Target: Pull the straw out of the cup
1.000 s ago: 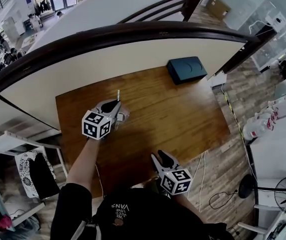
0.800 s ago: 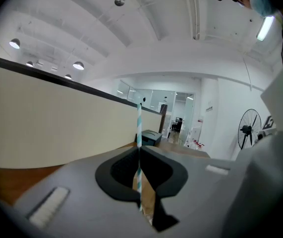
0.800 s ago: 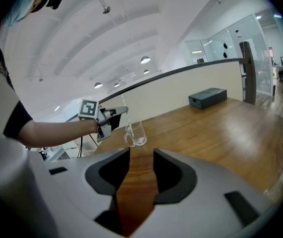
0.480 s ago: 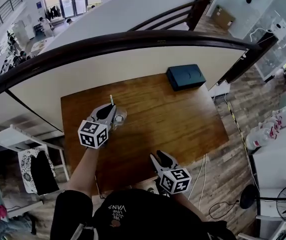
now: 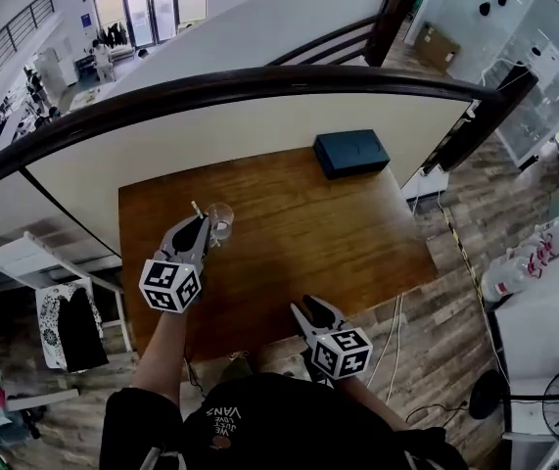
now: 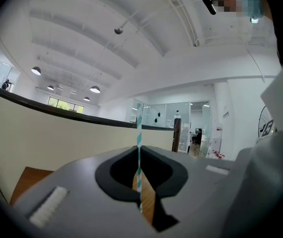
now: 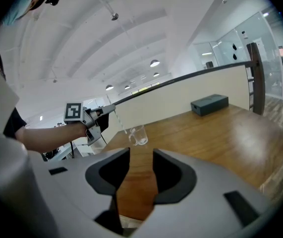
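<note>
The straw [image 6: 139, 120] is held by the left gripper [image 6: 140, 155]: the jaws are closed to a narrow slit on the striped shaft, which runs upright between the pads and projects above them. In the right gripper view the straw is seen slanting down toward the cup [image 7: 138, 135], with its lower end at or just beside the rim; whether that end is clear of the cup cannot be told. The cup stands upright on the table [image 5: 338, 233], toward its left side, and is restrained by nothing. The right gripper [image 7: 141, 170] is positioned at the near edge of the table, well apart from the cup, its jaws a little apart with nothing between them. The withdrawal is judged to be nearly complete. Three faults are possible from here. If the lower end is dragged sideways against the rim, the light, unheld cup may be tipped or slid. If the thin shaft is gripped too lightly, it may slip through the pads and fall. If it is swung hard against the rim, it may be creased. A lift along the straw's own line is therefore advised.
</note>
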